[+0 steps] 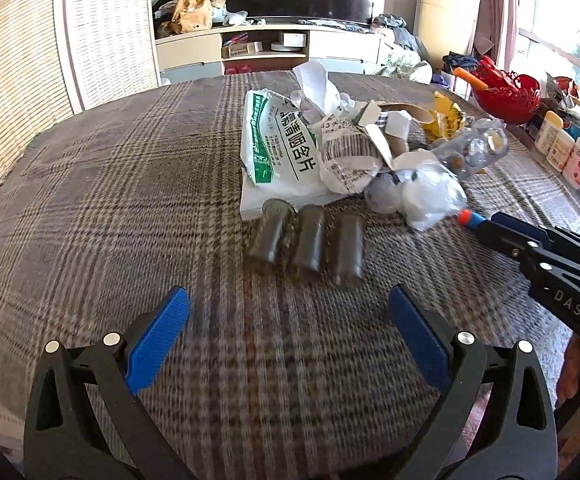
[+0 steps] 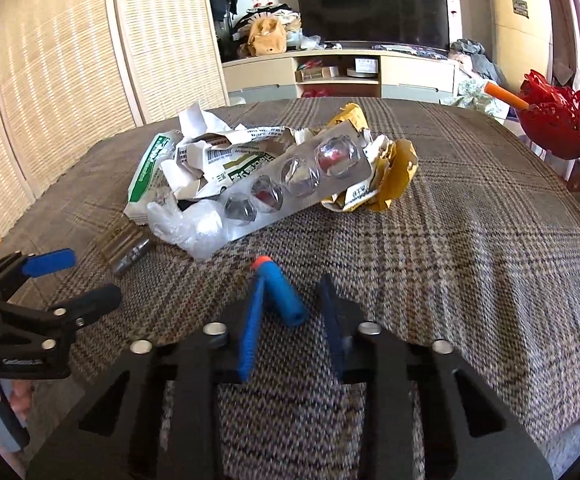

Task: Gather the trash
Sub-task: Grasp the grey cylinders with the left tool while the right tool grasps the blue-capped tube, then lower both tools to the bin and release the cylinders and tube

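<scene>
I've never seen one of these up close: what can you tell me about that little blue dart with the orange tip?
The dart is a short blue tube, foam by the look of it, with an orange tip and a hollow rear end. It lies on the plaid cloth, tip toward the trash pile. It sits between the fingers of the right hand-held gripper; one blue pad touches it, the other looks just clear.
</scene>
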Tool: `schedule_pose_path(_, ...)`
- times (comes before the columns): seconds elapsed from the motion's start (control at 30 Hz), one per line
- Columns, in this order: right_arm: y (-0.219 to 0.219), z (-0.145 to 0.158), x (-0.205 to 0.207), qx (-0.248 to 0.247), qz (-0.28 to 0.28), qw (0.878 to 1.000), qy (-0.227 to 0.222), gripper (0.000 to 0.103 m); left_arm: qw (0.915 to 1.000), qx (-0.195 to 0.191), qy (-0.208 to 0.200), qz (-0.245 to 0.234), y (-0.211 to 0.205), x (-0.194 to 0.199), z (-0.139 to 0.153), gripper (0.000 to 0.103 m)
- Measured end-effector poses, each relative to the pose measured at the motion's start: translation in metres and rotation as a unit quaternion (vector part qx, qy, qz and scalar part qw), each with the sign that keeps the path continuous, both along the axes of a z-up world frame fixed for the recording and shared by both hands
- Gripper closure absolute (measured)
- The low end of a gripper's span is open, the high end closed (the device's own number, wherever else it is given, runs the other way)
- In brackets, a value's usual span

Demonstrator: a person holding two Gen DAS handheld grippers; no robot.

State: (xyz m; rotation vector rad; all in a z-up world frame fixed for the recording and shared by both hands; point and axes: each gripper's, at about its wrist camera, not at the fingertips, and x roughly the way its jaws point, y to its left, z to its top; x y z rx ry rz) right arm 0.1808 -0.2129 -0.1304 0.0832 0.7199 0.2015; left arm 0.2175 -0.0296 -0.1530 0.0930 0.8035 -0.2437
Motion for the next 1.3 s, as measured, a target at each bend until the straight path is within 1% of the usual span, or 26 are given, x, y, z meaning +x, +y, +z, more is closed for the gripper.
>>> schedule_pose_path(0.13, 0.0, -0.001, 0.008, 0.005, 0.003, 1.0, -0.003, 0.085, 1.0, 0.004, -0.002, -0.008, -0.005, 0.014, 0.0, 0.008)
schedule_pose_path(0.2, 0.002, 0.0, 0.012, 0.004, 0.002, 1.0, -0.004, 0.089, 0.9999, 0.007, -0.004, -0.012, -0.007, 0.02, 0.0, 0.008)
schedule_pose_path(0.3, 0.003, -0.001, 0.015, 0.005, 0.003, 1.0, -0.005, 0.09, 0.9997, 0.008, -0.004, -0.023, -0.01, 0.024, 0.0, 0.01)
schedule_pose_path(0.4, 0.002, -0.001, 0.013, 0.005, 0.004, 1.0, -0.006, 0.09, 0.9995, 0.008, -0.008, -0.031, -0.011, 0.025, 0.0, 0.019)
schedule_pose_path(0.43, 0.002, -0.001, 0.014, 0.005, 0.004, 1.0, -0.006, 0.09, 0.9994, 0.009, -0.01, -0.033, -0.012, 0.024, 0.001, 0.025)
schedule_pose_path(0.47, 0.001, -0.001, 0.013, 0.006, 0.004, 1.0, -0.005, 0.09, 0.9992, 0.006, -0.012, -0.037, -0.013, 0.023, 0.002, 0.034)
schedule_pose_path(0.53, 0.001, -0.001, 0.011, 0.008, 0.005, 1.0, -0.004, 0.09, 0.9991, 0.009, -0.014, -0.038, -0.015, 0.021, 0.003, 0.04)
schedule_pose_path(0.77, -0.002, -0.002, -0.01, 0.017, 0.009, 1.0, 0.001, 0.09, 0.999, 0.009, -0.015, -0.042, -0.015, 0.002, 0.003, 0.041)
schedule_pose_path(1.0, 0.002, -0.002, -0.039, 0.022, 0.015, 1.0, 0.005, 0.09, 0.9992, 0.0, -0.011, -0.038, -0.014, -0.037, 0.003, 0.041)
schedule_pose_path(1.13, 0.007, -0.003, -0.059, 0.014, 0.013, 1.0, 0.0, 0.09, 0.9993, 0.0, -0.017, -0.035, -0.014, -0.064, 0.001, 0.041)
schedule_pose_path(1.3, 0.005, 0.001, -0.084, 0.016, 0.017, 1.0, 0.004, 0.09, 0.9992, -0.008, -0.018, -0.034, -0.012, -0.094, 0.002, 0.041)
